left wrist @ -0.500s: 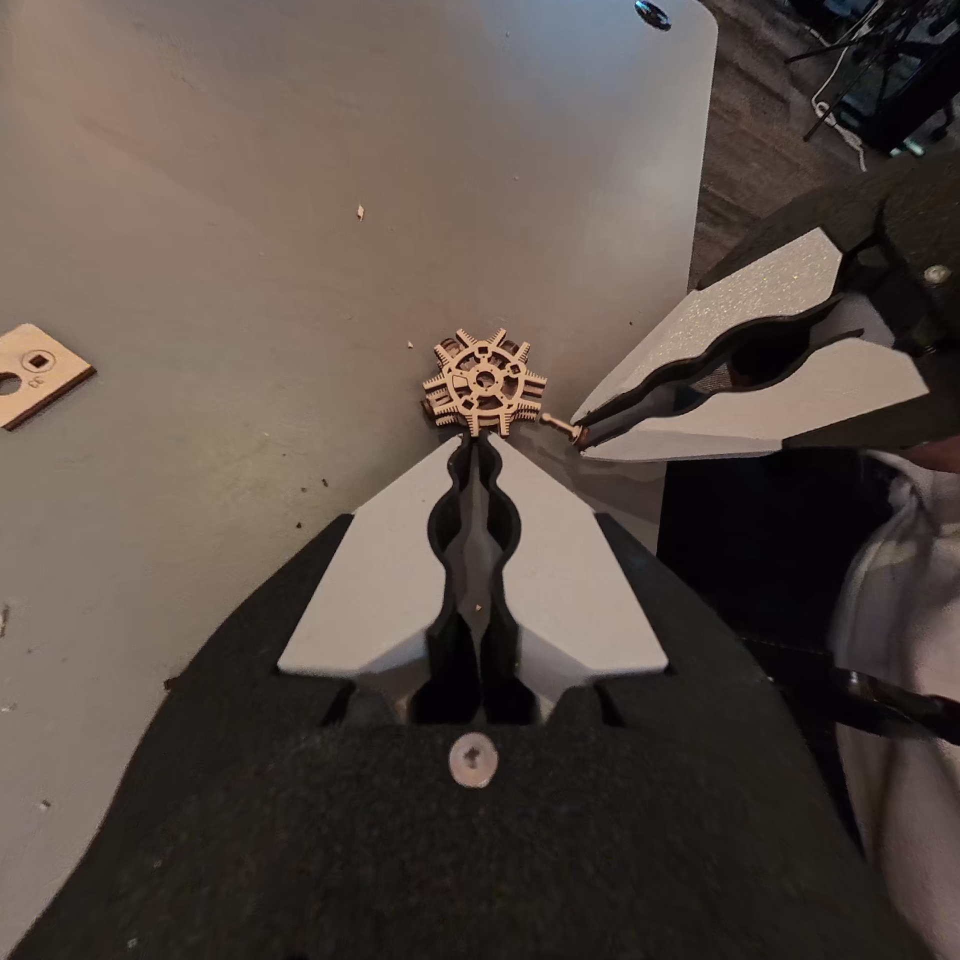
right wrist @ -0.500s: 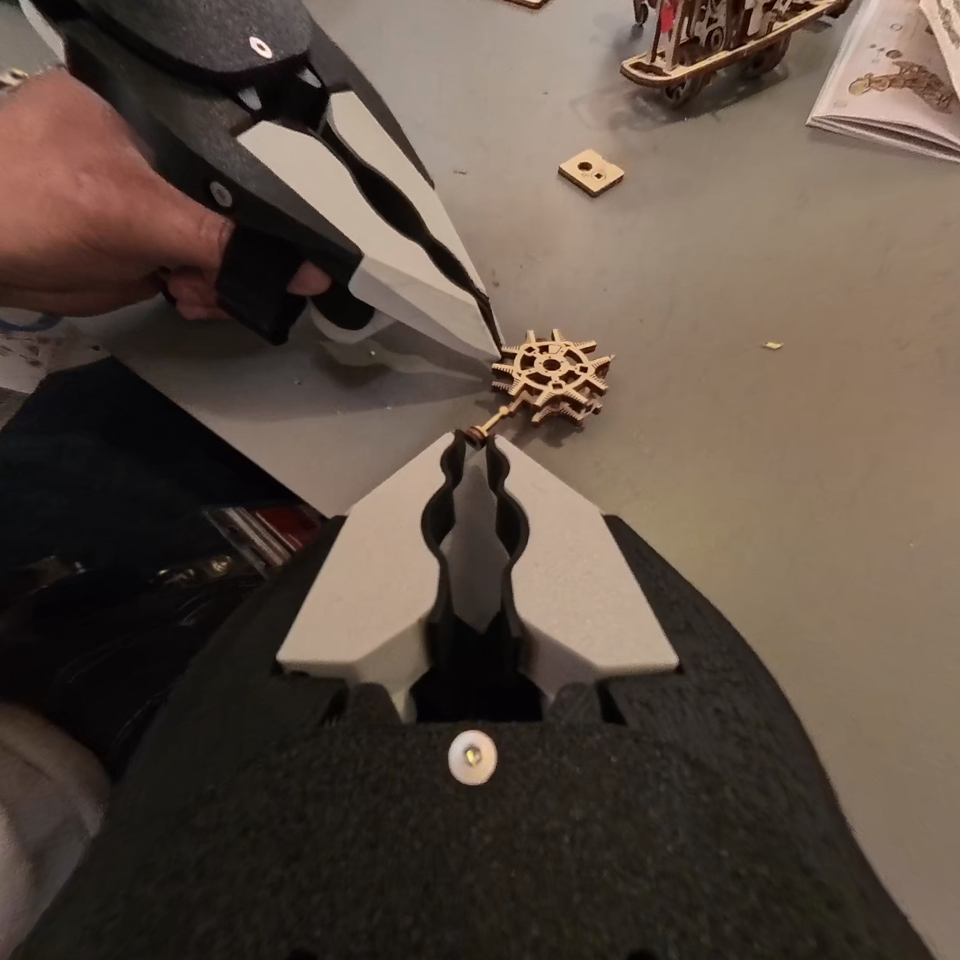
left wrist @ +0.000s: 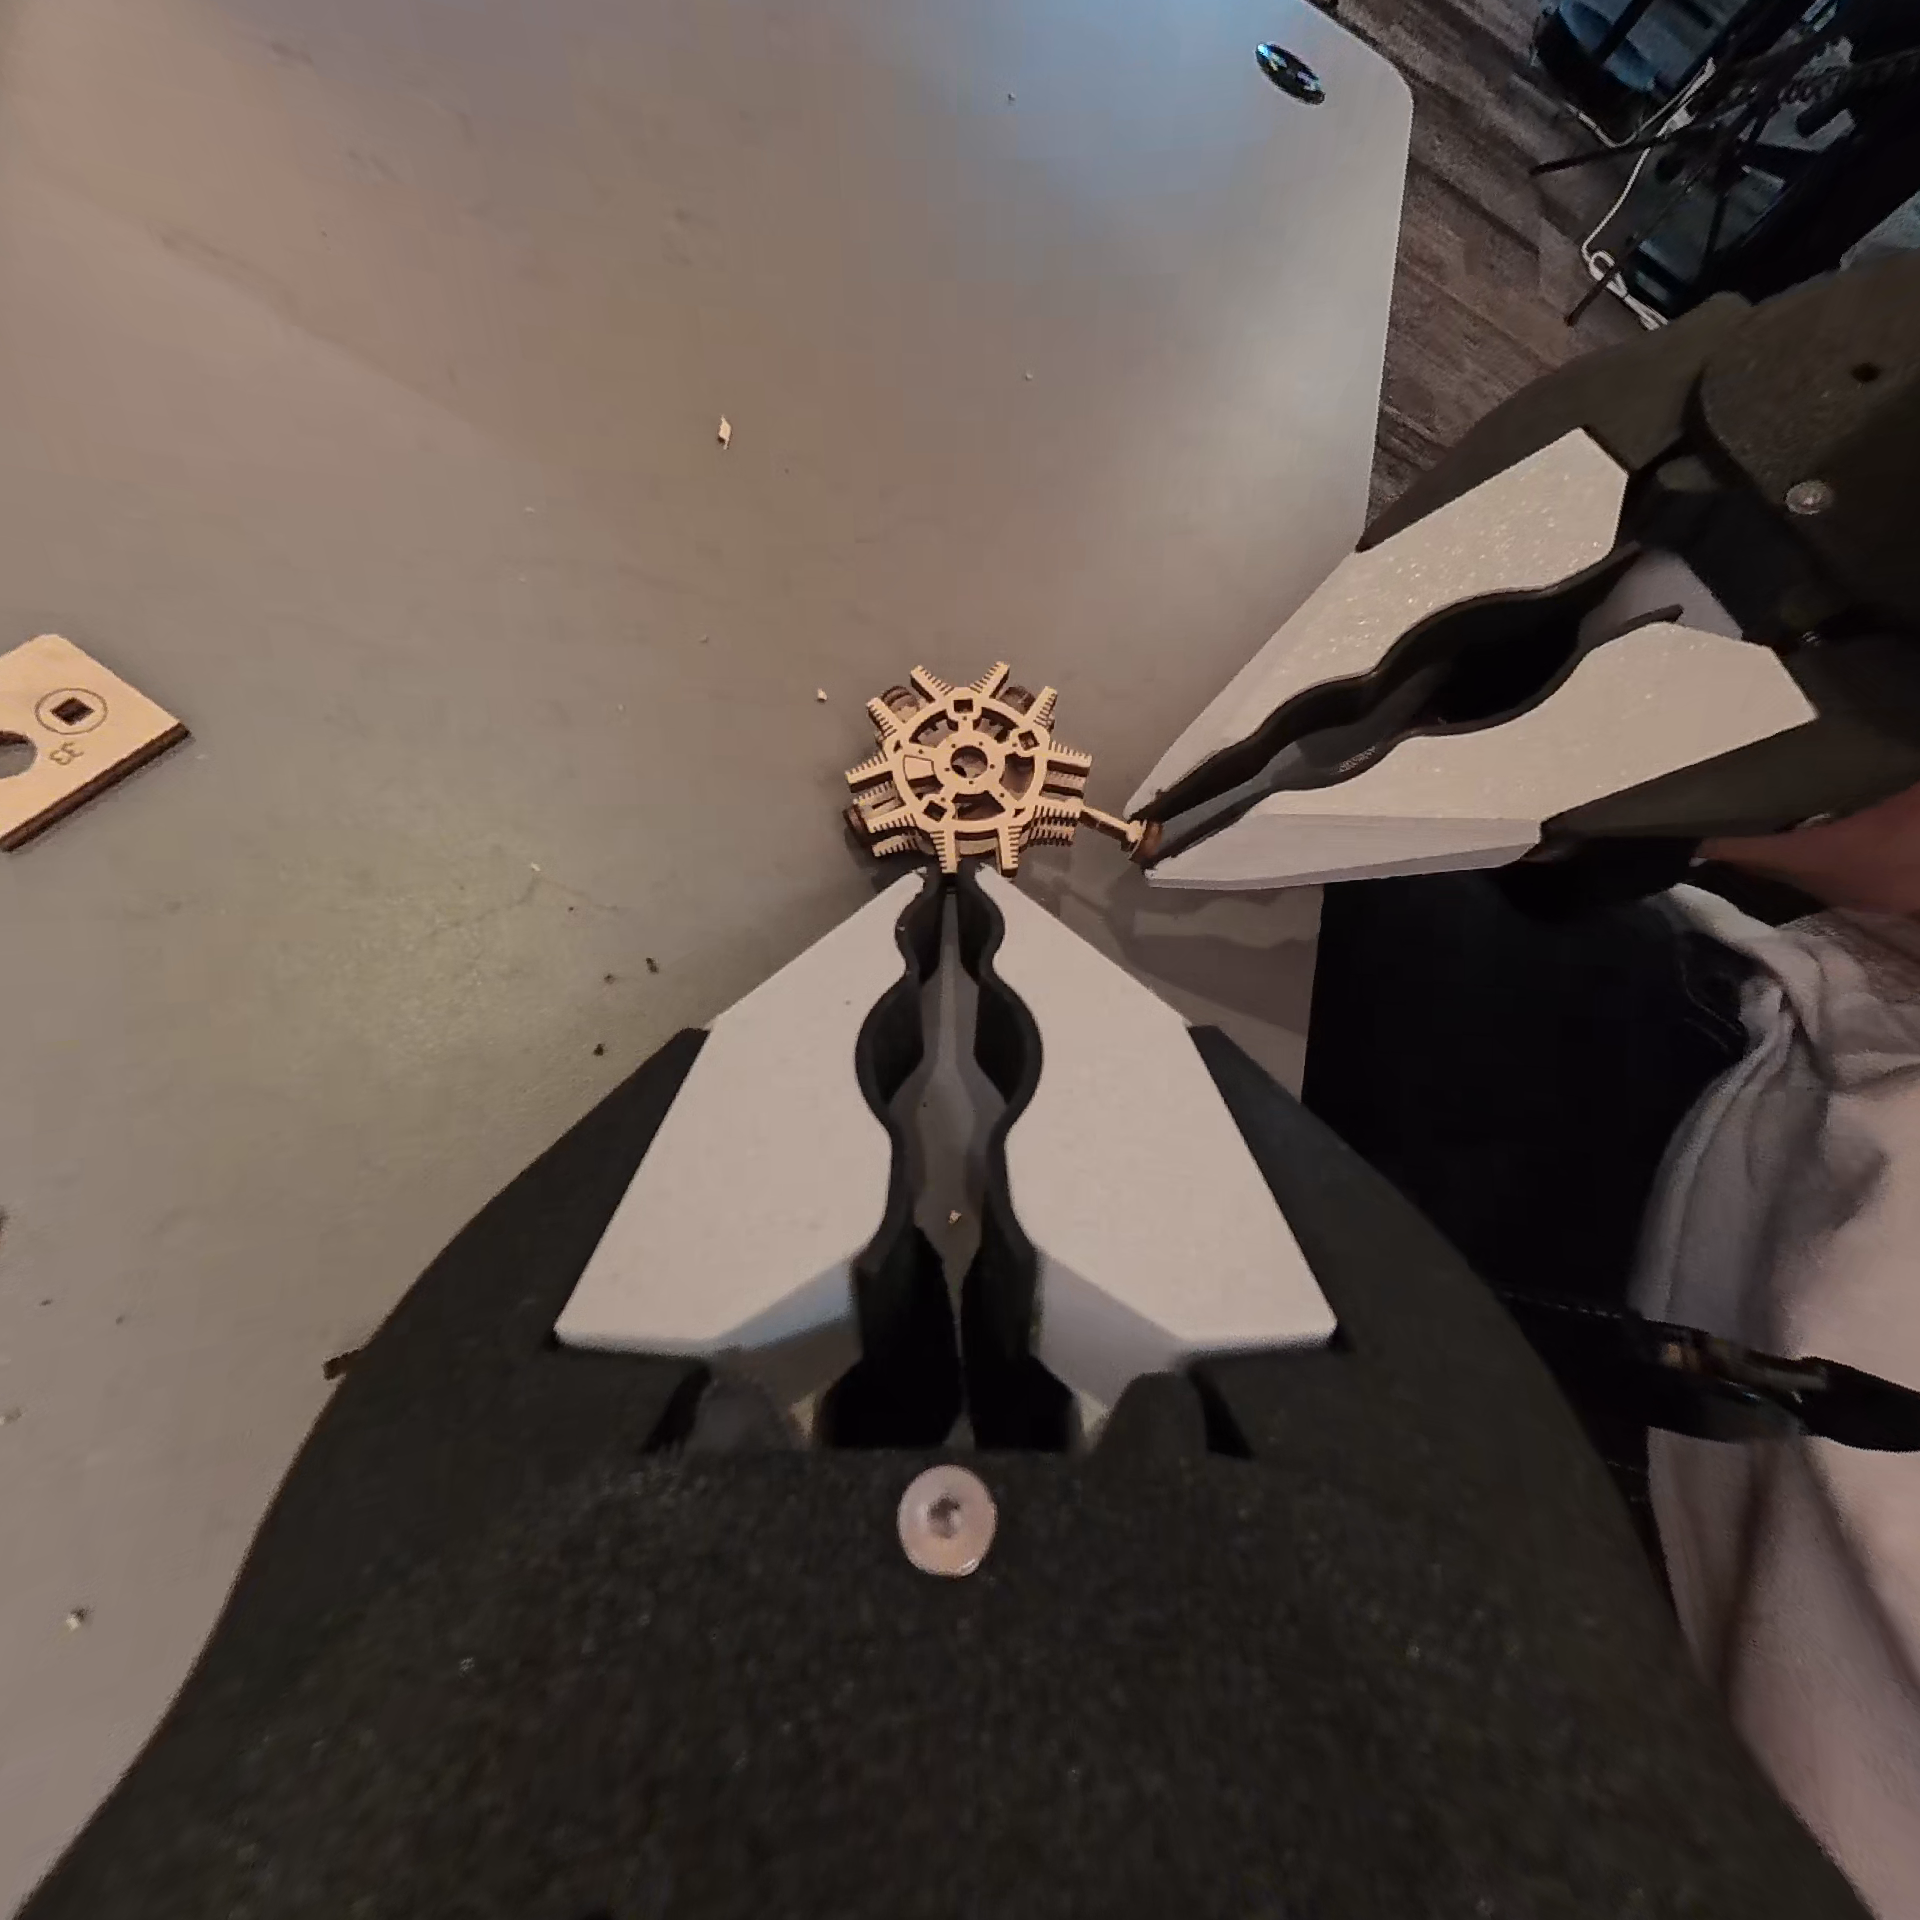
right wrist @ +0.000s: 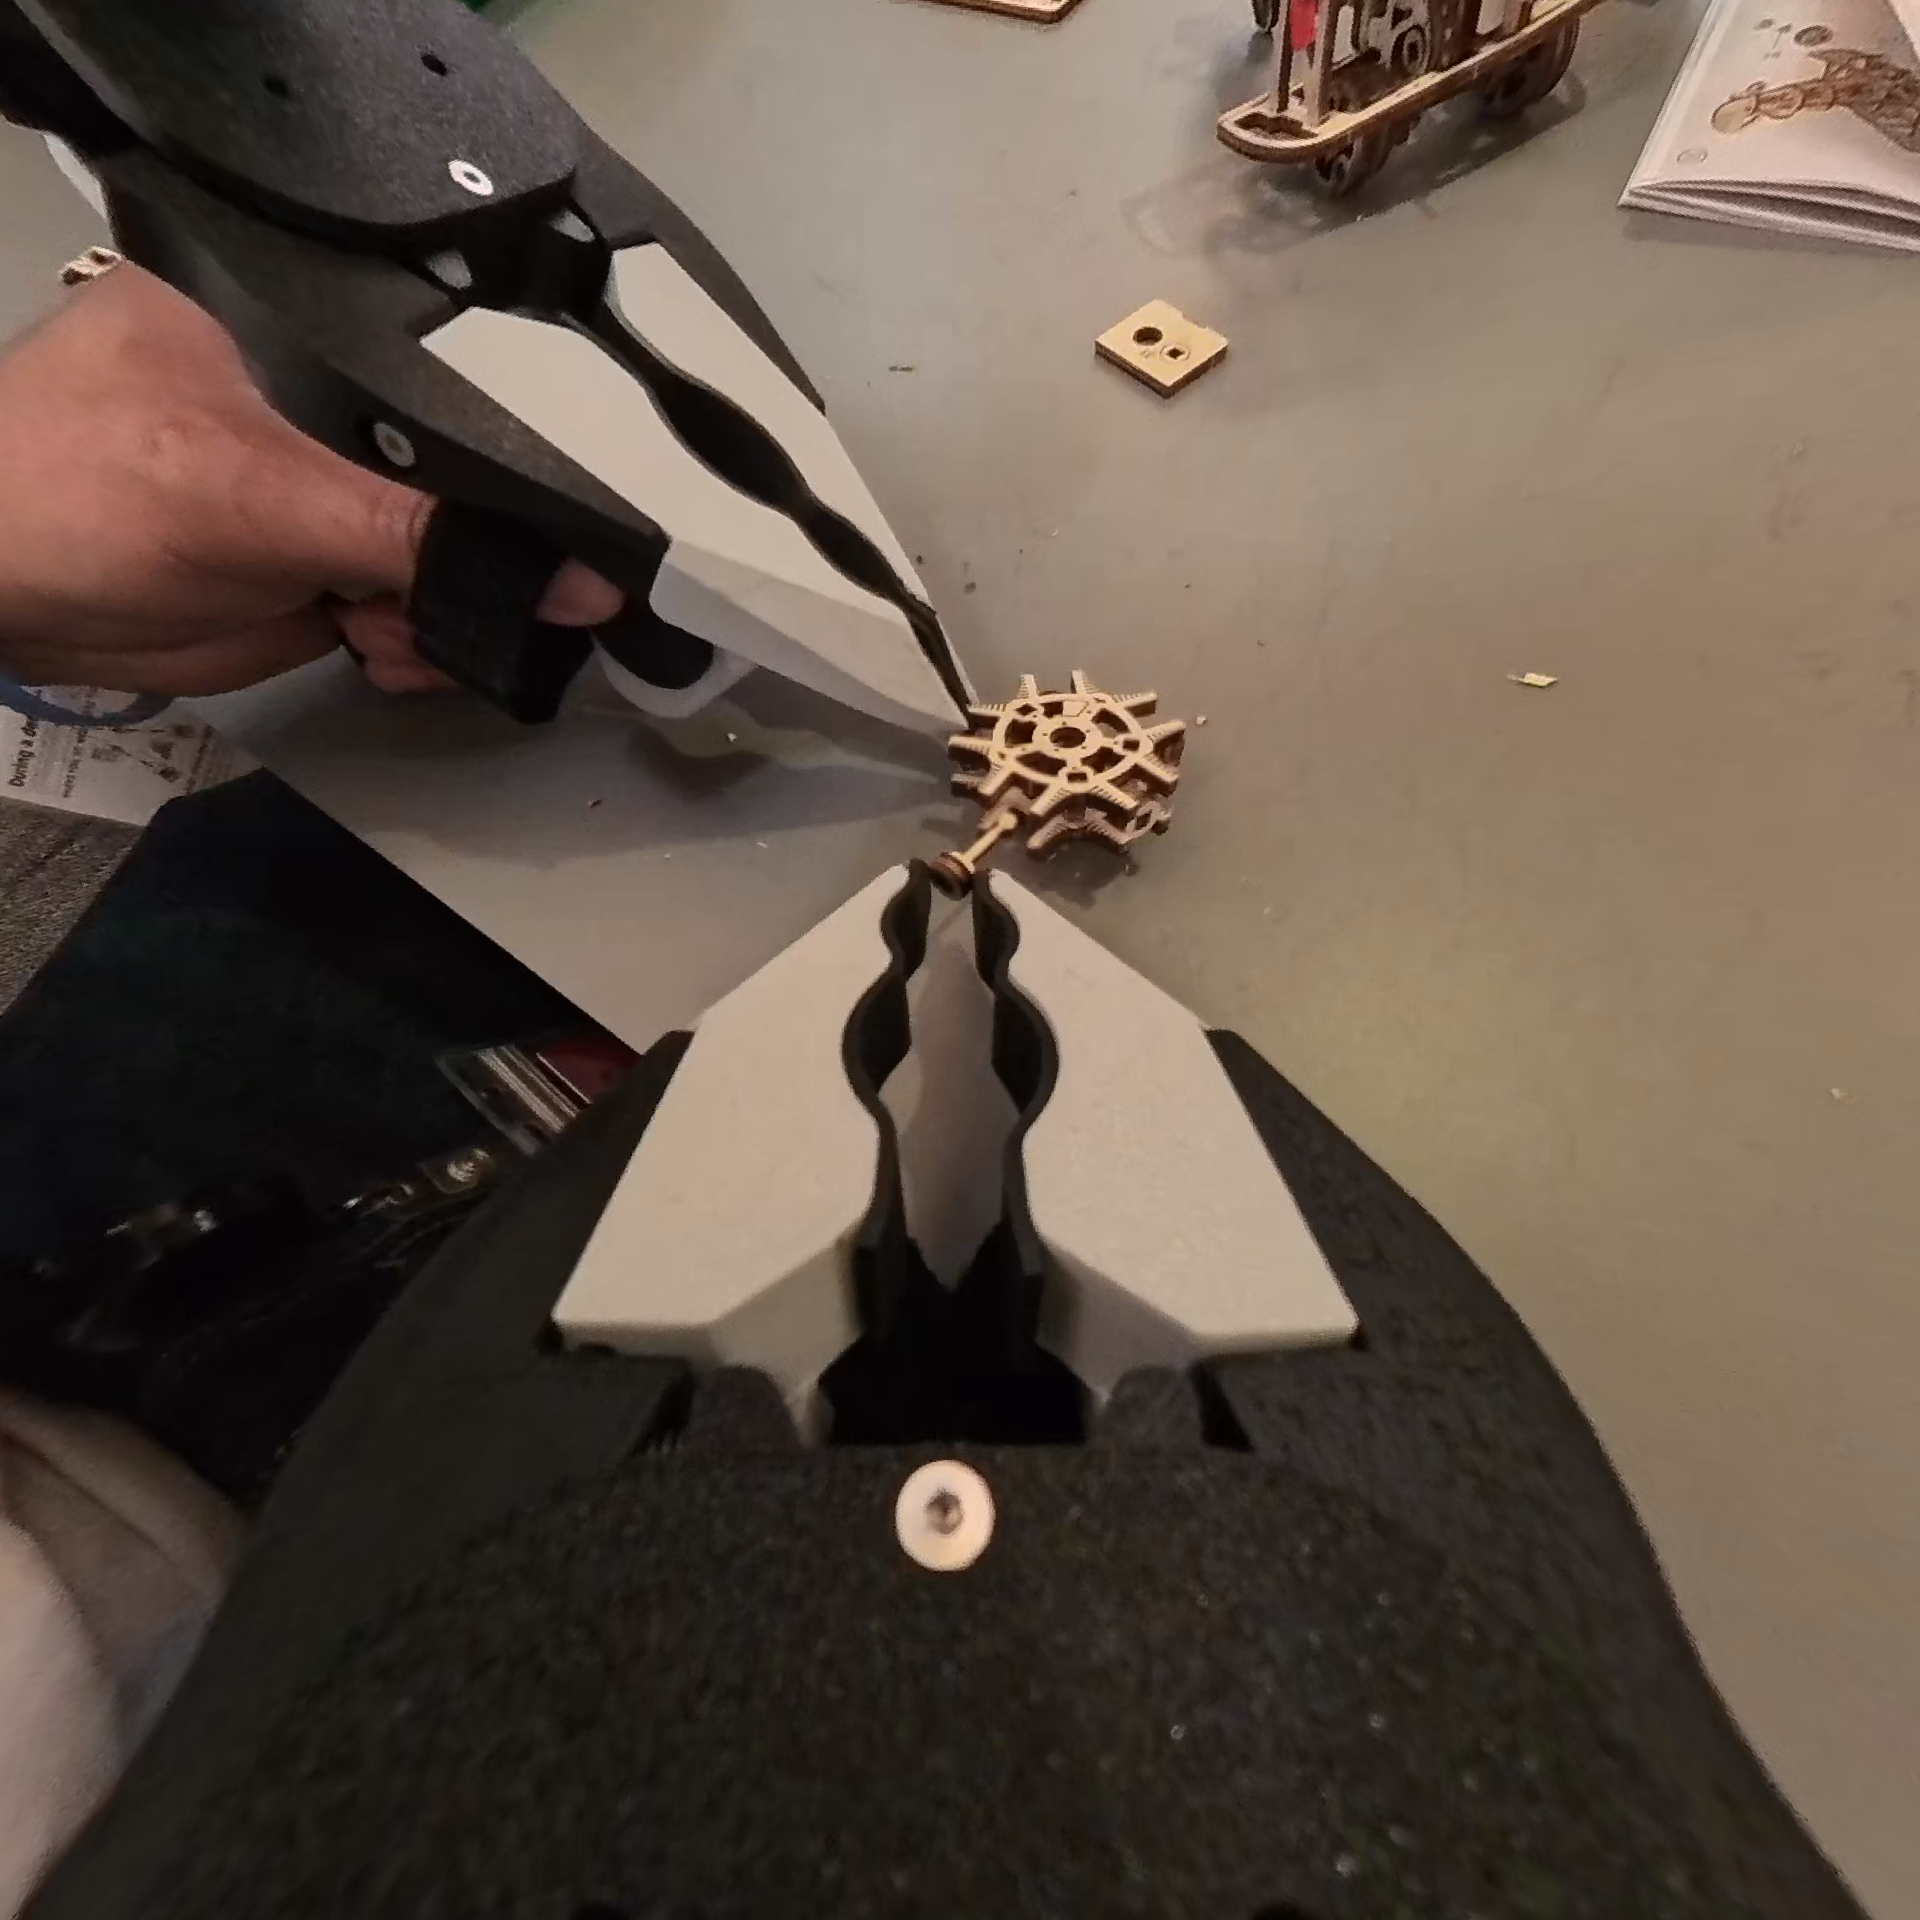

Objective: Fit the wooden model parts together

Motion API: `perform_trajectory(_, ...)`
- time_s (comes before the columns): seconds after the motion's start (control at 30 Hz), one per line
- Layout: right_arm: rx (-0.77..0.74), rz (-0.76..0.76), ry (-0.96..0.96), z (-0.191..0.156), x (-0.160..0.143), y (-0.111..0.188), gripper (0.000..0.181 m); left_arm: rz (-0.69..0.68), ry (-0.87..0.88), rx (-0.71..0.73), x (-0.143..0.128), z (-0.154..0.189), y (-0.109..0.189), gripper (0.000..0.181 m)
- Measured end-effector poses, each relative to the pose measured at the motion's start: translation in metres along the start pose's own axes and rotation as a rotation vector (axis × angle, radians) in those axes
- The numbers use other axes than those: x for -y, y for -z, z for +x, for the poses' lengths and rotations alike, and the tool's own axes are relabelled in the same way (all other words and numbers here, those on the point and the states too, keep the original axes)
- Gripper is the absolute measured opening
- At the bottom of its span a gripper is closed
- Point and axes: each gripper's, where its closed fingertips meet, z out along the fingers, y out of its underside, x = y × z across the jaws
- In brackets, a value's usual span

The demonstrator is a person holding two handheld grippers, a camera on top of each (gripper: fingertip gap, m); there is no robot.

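Note:
A wooden spoked wheel with toothed fins (left wrist: 966, 774) lies on the grey table (left wrist: 520, 416). My left gripper (left wrist: 951, 883) is shut, its tips pinching a fin at the wheel's near edge. My right gripper (right wrist: 951, 873) is shut on the head of a small wooden pin (right wrist: 979, 844) whose far end meets the wheel (right wrist: 1070, 764). In the left wrist view the right gripper (left wrist: 1143, 831) comes in from the right with the pin (left wrist: 1110, 823). In the right wrist view the left gripper (right wrist: 961, 707) comes in from the upper left, held by a hand (right wrist: 156, 520).
A square wooden plate with holes (right wrist: 1162, 346) lies farther back; it also shows in the left wrist view (left wrist: 73, 738). A built wooden vehicle model (right wrist: 1392, 94) and a booklet (right wrist: 1797, 135) stand at the back right. The table edge (left wrist: 1340, 727) runs close by the wheel. My two grippers' fingertips are within a few centimetres of each other. The built wooden vehicle model (right wrist: 1392, 94) is about 20 centimetres from my left fingertips.
The right gripper has shifted slightly with the pin against the wheel. The left gripper and the wheel have hardly moved.

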Motion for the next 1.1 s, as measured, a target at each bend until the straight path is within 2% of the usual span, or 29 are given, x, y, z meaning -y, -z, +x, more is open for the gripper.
perform_trajectory(0.5,0.065,-0.037,0.015,-0.003,-0.012,0.001,0.007,-0.023,-0.087,0.034,-0.004,0.005,-0.003,0.000)
perform_trajectory(0.63,0.051,-0.025,0.077,-0.001,-0.011,0.005,0.007,-0.033,-0.093,0.036,-0.006,0.005,-0.004,0.000)
perform_trajectory(0.73,0.050,-0.018,0.122,-0.002,-0.008,0.004,0.007,-0.035,-0.087,0.029,-0.006,0.005,-0.004,0.000)
perform_trajectory(0.87,0.079,-0.076,0.089,-0.001,-0.013,0.001,0.007,-0.028,-0.051,0.008,-0.004,0.004,-0.003,0.000)
perform_trajectory(1.1,0.109,-0.034,0.063,-0.001,-0.009,0.005,0.007,-0.026,-0.021,0.001,-0.004,0.002,-0.003,0.000)
